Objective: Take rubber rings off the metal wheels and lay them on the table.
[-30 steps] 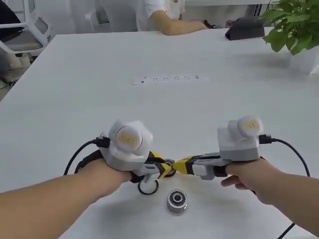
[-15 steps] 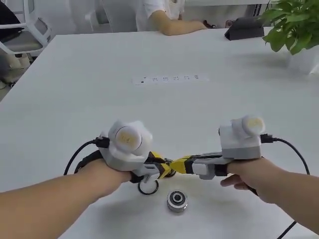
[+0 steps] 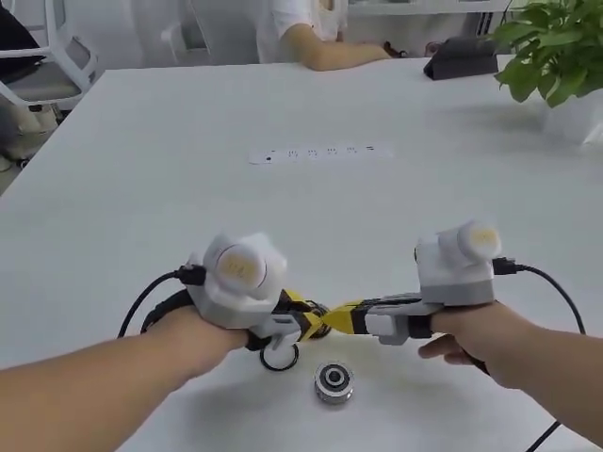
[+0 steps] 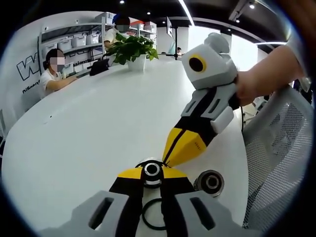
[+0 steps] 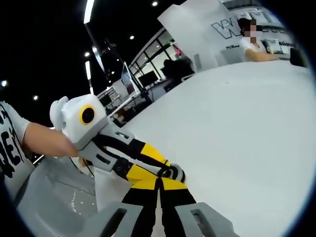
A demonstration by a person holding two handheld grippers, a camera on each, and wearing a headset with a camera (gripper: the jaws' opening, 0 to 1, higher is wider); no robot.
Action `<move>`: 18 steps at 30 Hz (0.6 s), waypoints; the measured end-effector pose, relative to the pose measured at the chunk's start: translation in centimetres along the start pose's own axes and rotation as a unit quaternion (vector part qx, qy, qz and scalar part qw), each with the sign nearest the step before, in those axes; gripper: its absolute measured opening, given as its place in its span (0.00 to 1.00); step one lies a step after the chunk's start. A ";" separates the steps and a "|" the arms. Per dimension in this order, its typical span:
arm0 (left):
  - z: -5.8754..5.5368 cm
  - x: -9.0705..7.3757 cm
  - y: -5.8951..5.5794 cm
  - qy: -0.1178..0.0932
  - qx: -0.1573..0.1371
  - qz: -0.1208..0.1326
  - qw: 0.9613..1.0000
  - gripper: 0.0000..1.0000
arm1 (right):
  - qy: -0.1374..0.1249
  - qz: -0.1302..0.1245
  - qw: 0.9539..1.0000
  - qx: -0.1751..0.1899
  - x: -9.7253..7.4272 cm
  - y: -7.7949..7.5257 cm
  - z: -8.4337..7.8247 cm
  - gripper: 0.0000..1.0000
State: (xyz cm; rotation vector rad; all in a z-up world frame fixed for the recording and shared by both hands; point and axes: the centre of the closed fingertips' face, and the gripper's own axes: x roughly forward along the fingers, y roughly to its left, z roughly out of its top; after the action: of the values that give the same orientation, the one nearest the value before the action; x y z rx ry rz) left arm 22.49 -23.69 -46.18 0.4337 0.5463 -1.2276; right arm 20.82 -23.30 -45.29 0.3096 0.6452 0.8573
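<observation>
Two wheels: one metal wheel (image 4: 151, 170) is up off the table, clamped by the left gripper (image 3: 311, 320). The other, a spare wheel (image 3: 334, 379), lies flat on the near side, just right of where the two grippers meet.
Rubber on the held one: a dark band sits round its rim in the left gripper view (how well seated, I can't make out from here).
Loose ring: a black rubber ring (image 3: 280, 356) lies on the table under the left gripper. It is just left of the spare wheel and not touching it.
Left gripper: pinching the metal wheel by its sides, yellow tips pointing right.
Right gripper (image 5: 159, 180): jaws pressed together to a point. The tip is against the wheel's rim from the right, and whether any rubber is caught in it I cannot tell.
Hands: left hand (image 3: 203, 330) and right hand (image 3: 471, 334), one round each handle, at the near side.
Table (image 3: 188, 188): white and broad, with a power strip (image 3: 320, 151) lying far centre.
Far end: a potted plant (image 3: 551, 56) at the far right, and a seated person's arm (image 3: 330, 47) resting on the far edge.
</observation>
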 end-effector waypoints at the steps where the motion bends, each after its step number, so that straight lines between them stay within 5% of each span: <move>1: 0.0 0.0 0.0 0.000 0.000 0.000 1.000 0.07 | 0.000 -0.002 1.000 0.000 0.0 -0.1 0.0 0.00; 6: 0.0 -0.1 0.1 -0.006 -0.028 -0.005 1.000 0.09 | -0.004 -0.005 1.000 0.001 0.0 -0.1 0.2 0.00; 18: -0.3 -1.4 0.1 -0.009 -0.007 -0.007 1.000 0.12 | -0.007 -0.006 1.000 -0.001 0.0 -0.1 0.5 0.00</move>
State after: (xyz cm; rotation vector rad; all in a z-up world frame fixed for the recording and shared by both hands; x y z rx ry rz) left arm 22.25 -22.42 -45.63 0.4076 0.5427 -1.2401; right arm 21.14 -23.36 -44.92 0.3098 0.6323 0.8427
